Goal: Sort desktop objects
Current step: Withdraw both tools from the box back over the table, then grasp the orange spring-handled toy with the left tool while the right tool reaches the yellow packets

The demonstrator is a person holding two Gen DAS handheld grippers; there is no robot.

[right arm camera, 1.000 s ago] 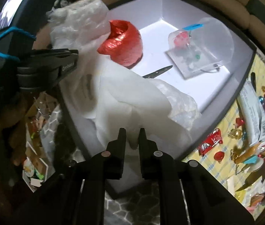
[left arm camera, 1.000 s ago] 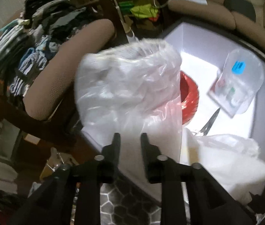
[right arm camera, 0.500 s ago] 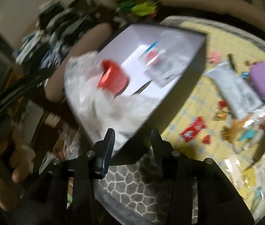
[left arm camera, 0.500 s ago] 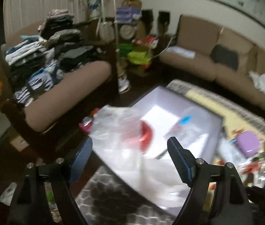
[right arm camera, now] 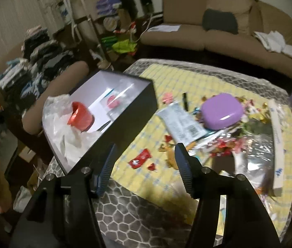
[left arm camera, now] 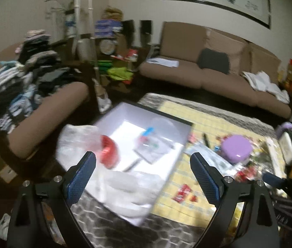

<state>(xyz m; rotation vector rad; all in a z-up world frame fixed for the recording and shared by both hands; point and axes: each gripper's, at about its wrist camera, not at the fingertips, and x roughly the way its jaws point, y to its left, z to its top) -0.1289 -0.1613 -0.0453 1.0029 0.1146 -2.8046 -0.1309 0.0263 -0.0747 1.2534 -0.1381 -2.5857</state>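
In the box [right arm camera: 123,122] on the bench [right arm camera: 146,206] a bag [right arm camera: 63,128], a red roll [right arm camera: 80,116] and a packet [left arm camera: 154,146] are already placed, while a purple case [right arm camera: 221,111], wrappers [right arm camera: 139,160] and other small things are left outside, and the jaws of the left gripper [left arm camera: 141,177] and right gripper [right arm camera: 146,165] are opening with nothing between them.

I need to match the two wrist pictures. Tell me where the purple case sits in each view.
Left wrist: purple case right of centre, on the yellow cloth, right of the box.
Right wrist: purple case upper right of centre, on the same cloth.
Shared landmark: the black box with the red ribbon roll inside.
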